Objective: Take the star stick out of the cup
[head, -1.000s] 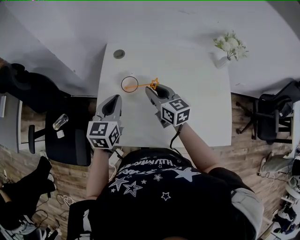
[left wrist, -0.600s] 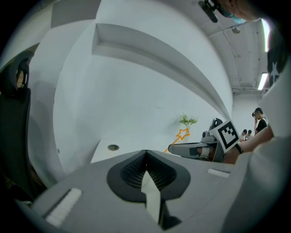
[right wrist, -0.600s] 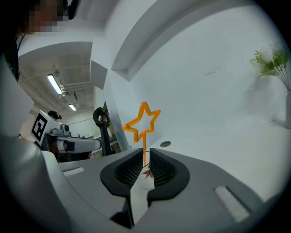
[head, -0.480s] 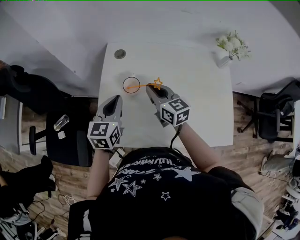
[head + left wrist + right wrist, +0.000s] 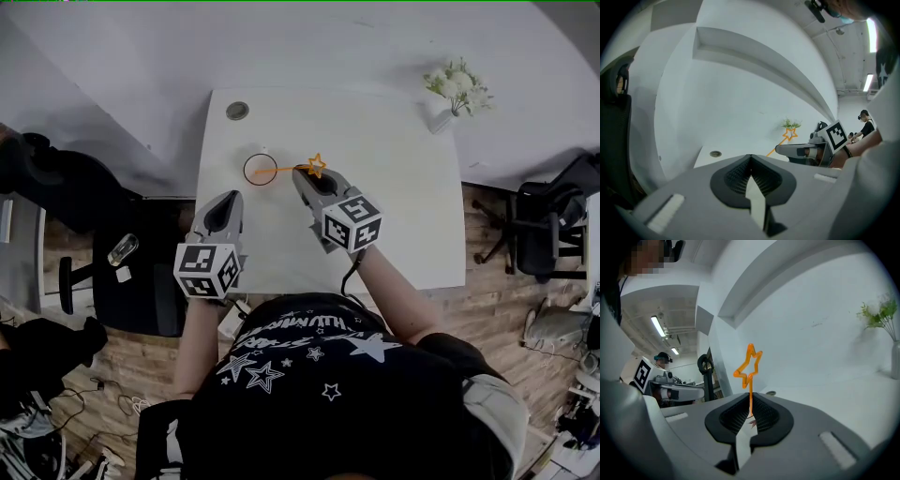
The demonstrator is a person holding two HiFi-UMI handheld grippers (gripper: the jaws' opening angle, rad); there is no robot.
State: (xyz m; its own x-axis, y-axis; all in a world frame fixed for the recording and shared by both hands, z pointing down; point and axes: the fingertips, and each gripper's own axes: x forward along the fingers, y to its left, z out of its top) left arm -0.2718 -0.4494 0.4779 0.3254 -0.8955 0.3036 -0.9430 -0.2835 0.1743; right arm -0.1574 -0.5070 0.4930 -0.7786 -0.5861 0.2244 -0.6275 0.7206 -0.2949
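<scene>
Right hand-held gripper (image 5: 750, 405) is clamped on the star stick (image 5: 749, 365) just under the star, tail end in the cup (image 5: 247, 171) on the bench (image 5: 394, 206). Looks light, thin, probably bendy, so the shaft's the spot to pinch. Left hand-held gripper (image 5: 749, 161) is closed on nothing.
</scene>
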